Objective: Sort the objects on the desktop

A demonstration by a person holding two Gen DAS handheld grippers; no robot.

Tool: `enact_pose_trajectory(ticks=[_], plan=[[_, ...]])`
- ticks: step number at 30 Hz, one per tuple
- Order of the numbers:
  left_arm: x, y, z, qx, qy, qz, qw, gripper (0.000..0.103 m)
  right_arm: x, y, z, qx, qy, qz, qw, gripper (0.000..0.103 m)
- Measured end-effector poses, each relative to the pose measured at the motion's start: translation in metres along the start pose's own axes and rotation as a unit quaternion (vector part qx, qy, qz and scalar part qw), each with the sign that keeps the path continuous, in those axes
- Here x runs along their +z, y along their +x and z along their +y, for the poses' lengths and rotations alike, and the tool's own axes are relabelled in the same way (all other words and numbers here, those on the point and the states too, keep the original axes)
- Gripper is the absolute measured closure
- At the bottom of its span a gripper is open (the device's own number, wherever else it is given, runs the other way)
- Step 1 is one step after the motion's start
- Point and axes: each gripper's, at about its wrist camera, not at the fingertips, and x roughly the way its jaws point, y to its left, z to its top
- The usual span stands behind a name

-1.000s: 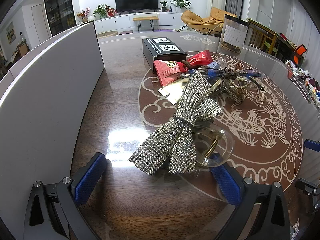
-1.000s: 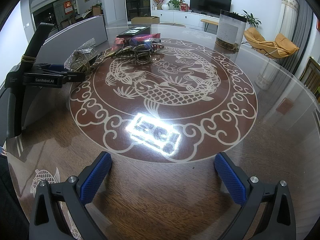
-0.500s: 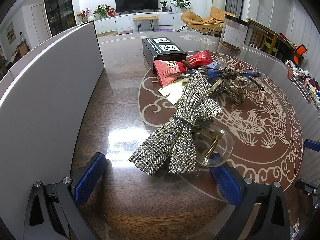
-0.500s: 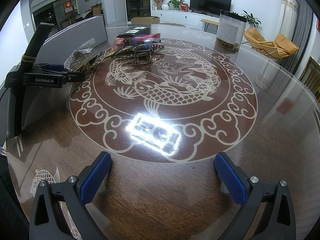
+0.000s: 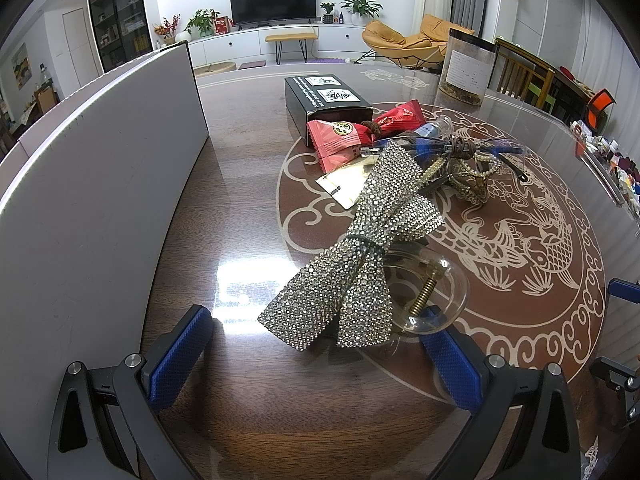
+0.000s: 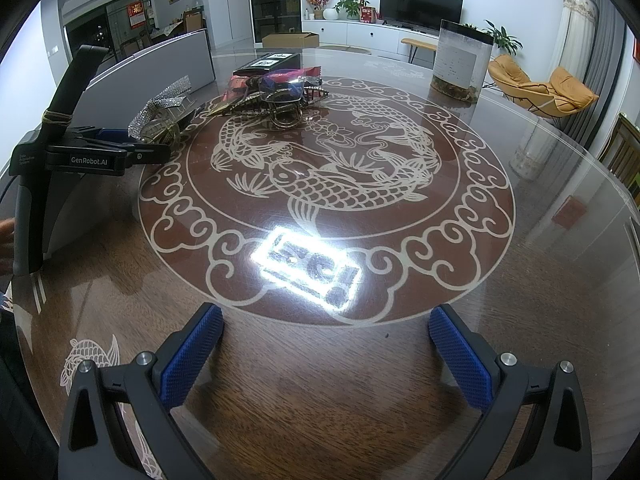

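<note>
A rhinestone bow hair clip with a clear plastic claw lies just ahead of my open left gripper, its near end between the fingers. Behind it lie a gold packet, red snack packets, glasses and beaded jewellery, and a black box. My right gripper is open and empty over bare table; the pile is far ahead to the left, with the left gripper beside the bow.
A tall grey divider board stands along the left of the round glass-topped table. A clear canister stands at the far side. A tray of small colourful items sits at the right edge.
</note>
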Motion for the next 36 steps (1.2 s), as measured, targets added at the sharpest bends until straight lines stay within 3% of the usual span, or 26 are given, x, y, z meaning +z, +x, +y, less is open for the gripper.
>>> enact_pose_trajectory(ticks=[9, 13, 16, 18, 22, 28, 33, 34, 35, 36], plan=[[0.0, 0.0, 0.0, 0.0, 0.0, 0.0, 1.0, 0.0, 0.0, 0.0, 0.0, 0.0, 0.0, 0.0, 1.0, 0.0], [0.013, 0.004, 0.002, -0.004, 0.003, 0.06, 0.9982, 0.0, 0.0, 0.0, 0.0, 0.0, 0.0, 0.0, 1.0, 0.0], [0.017, -0.009, 0.004, -0.046, -0.006, 0.026, 0.9986, 0.0, 0.0, 0.0, 0.0, 0.0, 0.0, 0.0, 1.0, 0.0], [0.018, -0.008, 0.006, -0.061, -0.008, 0.025, 0.9978, 0.0, 0.0, 0.0, 0.0, 0.0, 0.0, 0.0, 1.0, 0.0], [0.015, 0.016, 0.012, -0.053, -0.008, 0.056, 0.997, 0.0, 0.0, 0.0, 0.0, 0.0, 0.0, 0.0, 1.0, 0.0], [0.006, 0.025, 0.001, -0.003, 0.011, 0.046, 0.9989, 0.0, 0.0, 0.0, 0.0, 0.0, 0.0, 0.0, 1.0, 0.0], [0.006, 0.024, -0.006, -0.007, 0.018, 0.052, 0.9984, 0.0, 0.0, 0.0, 0.0, 0.0, 0.0, 0.0, 1.0, 0.0], [0.007, 0.02, -0.007, -0.006, 0.017, 0.042, 0.999, 0.015, 0.0, 0.0, 0.0, 0.0, 0.0, 0.0, 1.0, 0.0], [0.009, 0.016, -0.007, -0.002, 0.01, 0.03, 0.9995, 0.037, 0.0, 0.0, 0.0, 0.0, 0.0, 0.0, 1.0, 0.0], [0.013, 0.014, -0.005, 0.001, 0.0, 0.029, 0.9996, 0.04, 0.0, 0.0, 0.0, 0.0, 0.0, 0.0, 1.0, 0.0]])
